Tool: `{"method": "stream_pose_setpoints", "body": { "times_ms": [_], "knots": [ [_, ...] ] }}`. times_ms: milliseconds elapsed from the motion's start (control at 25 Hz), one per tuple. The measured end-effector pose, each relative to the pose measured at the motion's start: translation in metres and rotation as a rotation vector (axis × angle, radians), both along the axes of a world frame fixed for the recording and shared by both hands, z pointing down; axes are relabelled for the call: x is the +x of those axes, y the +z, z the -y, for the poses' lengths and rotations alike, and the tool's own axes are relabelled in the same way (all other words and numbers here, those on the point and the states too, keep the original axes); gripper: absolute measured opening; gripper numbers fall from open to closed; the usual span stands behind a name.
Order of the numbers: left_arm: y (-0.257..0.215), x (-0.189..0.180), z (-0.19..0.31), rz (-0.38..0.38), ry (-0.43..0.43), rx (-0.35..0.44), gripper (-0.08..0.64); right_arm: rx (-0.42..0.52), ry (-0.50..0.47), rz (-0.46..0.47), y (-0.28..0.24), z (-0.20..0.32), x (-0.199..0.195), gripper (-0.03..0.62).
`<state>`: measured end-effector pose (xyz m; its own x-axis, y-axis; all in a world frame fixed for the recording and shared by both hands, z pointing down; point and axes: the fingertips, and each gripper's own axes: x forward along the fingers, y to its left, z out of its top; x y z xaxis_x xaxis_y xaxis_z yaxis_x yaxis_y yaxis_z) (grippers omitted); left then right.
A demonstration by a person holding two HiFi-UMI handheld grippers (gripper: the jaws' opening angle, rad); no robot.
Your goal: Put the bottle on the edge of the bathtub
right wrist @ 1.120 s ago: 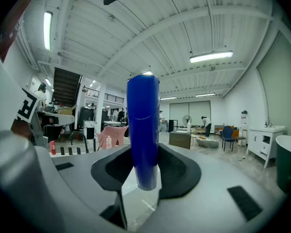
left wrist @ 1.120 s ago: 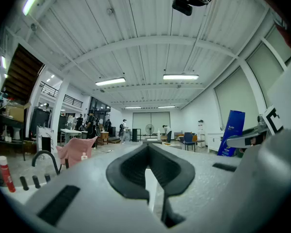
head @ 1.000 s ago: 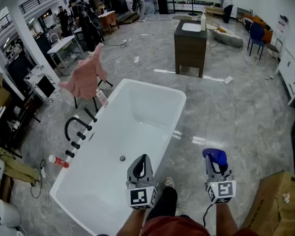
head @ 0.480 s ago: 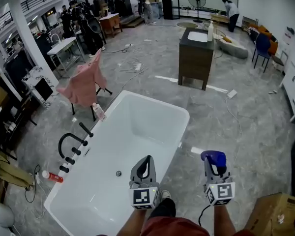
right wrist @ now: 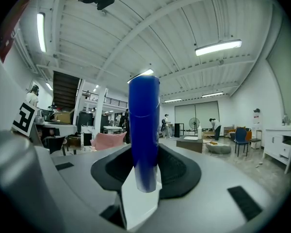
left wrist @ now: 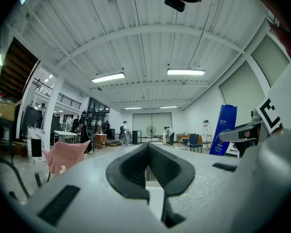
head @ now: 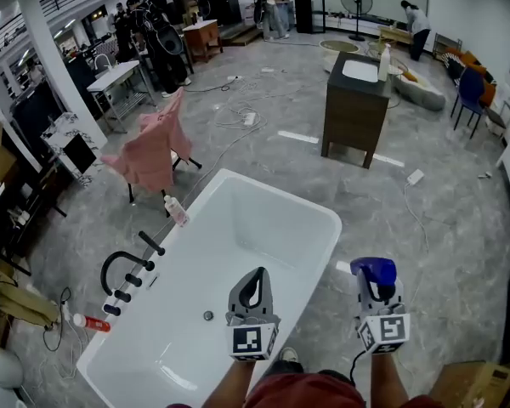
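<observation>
Since a second ago your view has slid along the bathtub (head: 238, 253). Its far end now lies lower in the head view, and the dark vanity cabinet (head: 355, 113) beyond it has shifted right and down. Both grippers keep the same places at the bottom of that view.

Your right gripper (head: 375, 280) has its fingers closed on the blue bottle (head: 373, 269), as they were before. It holds the bottle over the grey floor (head: 442, 253), to the right of the tub and apart from its rim. Your left gripper (head: 253, 282) hangs over the tub's near end, with its fingertips meeting and nothing between them.

The bottle is a plain, glossy, deep-blue cylinder with a faint seam round its upper part. Its lower end looks paler where it sits between the fingers. In the right gripper view it stands upright, its long axis vertical and crosswise to the fingers, and its top rises well above them.

Farther off, a small pale bottle (head: 175, 211) stands on the tub's left rim, past the black faucet (head: 123, 266). A pink cloth (head: 153, 147) is draped over a chair behind it.
</observation>
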<state>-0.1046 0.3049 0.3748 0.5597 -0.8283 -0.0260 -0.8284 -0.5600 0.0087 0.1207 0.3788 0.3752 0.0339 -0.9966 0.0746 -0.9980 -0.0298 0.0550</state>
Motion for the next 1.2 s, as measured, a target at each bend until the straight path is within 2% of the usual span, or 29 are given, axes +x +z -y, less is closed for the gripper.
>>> {"method": "stream_pose_setpoints", "body": {
  "times_ms": [280,360,480,880,1200],
  "knots": [
    [-0.003,0.013,0.043,0.000,-0.035,0.012,0.005,0.009,-0.035,0.002,-0.003,0.051,0.019,0.147],
    [-0.004,0.022,0.054,-0.005,-0.052,0.030,0.005,0.020,-0.058,0.005,0.000,0.066,0.029,0.147],
    [0.003,0.043,0.071,0.023,-0.072,0.008,0.005,0.029,-0.090,0.012,0.002,0.093,0.050,0.147],
    [0.000,0.154,0.146,0.029,-0.202,0.003,0.005,0.042,-0.247,0.008,-0.003,0.197,0.158,0.147],
    [-0.001,0.238,0.193,0.022,-0.312,0.004,0.005,0.031,-0.363,0.022,0.003,0.260,0.240,0.147]
  ]
}}
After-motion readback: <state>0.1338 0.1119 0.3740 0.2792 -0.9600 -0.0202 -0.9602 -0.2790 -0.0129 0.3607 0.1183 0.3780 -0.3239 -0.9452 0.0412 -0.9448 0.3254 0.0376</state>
